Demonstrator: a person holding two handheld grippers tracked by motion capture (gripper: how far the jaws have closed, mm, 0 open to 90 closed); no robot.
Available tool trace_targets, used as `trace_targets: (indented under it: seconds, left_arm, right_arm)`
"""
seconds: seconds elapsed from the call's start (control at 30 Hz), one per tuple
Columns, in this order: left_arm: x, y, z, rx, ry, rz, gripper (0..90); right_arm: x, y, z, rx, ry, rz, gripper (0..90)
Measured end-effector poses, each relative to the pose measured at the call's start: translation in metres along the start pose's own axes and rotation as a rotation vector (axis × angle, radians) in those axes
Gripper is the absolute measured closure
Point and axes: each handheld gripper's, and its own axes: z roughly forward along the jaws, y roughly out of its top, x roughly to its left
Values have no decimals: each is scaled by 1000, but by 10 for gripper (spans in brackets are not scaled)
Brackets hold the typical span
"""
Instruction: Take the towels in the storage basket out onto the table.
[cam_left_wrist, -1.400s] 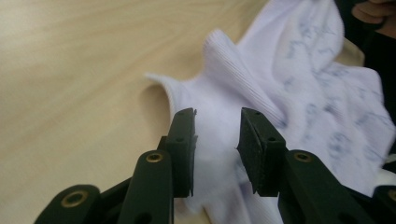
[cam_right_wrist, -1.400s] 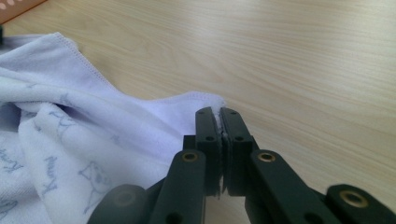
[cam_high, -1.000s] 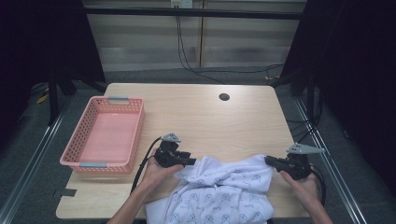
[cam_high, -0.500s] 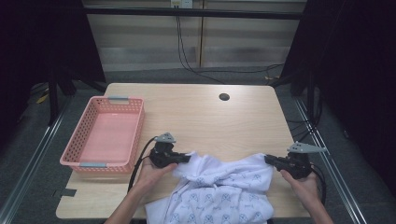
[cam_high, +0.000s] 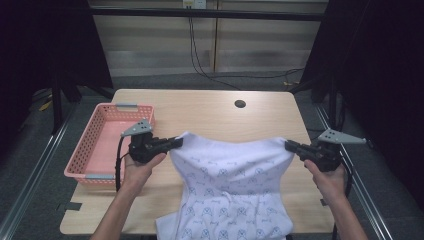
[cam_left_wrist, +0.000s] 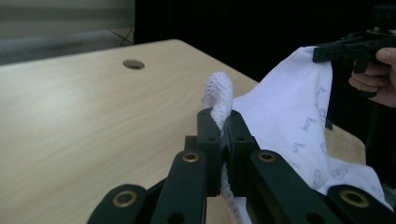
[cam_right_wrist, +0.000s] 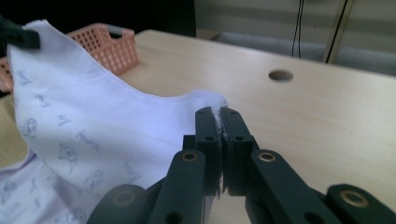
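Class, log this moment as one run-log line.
left tongs: shut on garment | right tongs: shut on garment | garment: lifted, spread between

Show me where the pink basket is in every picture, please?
High view: the pink basket sits on the left side of the table, beside the left claw.
Left gripper view: not in this picture.
Right gripper view: the pink basket is at the upper left, behind the white cloth.
Shared landmark: the round hole in the tabletop.

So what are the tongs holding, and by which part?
Both hold the white cloth by its top edge: left tongs at one corner, right tongs at the other.
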Motion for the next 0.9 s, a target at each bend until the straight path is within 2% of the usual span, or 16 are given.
trace_targets:
  seconds: [0.07,0.23,0.4,0.57,0.67,0.77,0.8,0.83,0.87,0.9]
  left_arm:
    - [3,8,-7,-16,13,9,875]
    - [17,25,-19,-64,56,-8,875]
    - [27,40,-21,-69,85,-7,876]
    - [38,68,-18,-91,122,10,875]
    - [48,84,-12,-104,141,2,875]
    - [61,90,2,-80,159,-5,869]
    - [65,90,9,-57,182,-6,857]
    - [70,87,15,-36,205,-9,819]
    - [76,84,22,-15,231,-23,747]
    - [83,81,28,1,254,-48,643]
  right_arm:
    - [0,16,0,-37,0,-7,877]
    - [-5,58,6,-101,2,-37,877]
    - [-8,84,14,-115,-3,-61,877]
    - [-15,106,25,-123,-24,-67,877]
    - [-25,117,34,-128,-37,-55,877]
    - [-39,125,48,-114,-61,-33,876]
    - [-42,126,52,-108,-68,-29,874]
    - [-47,127,59,-95,-72,-24,863]
    - [-52,125,67,-78,-85,-9,816]
    - [-57,122,75,-45,-116,1,701]
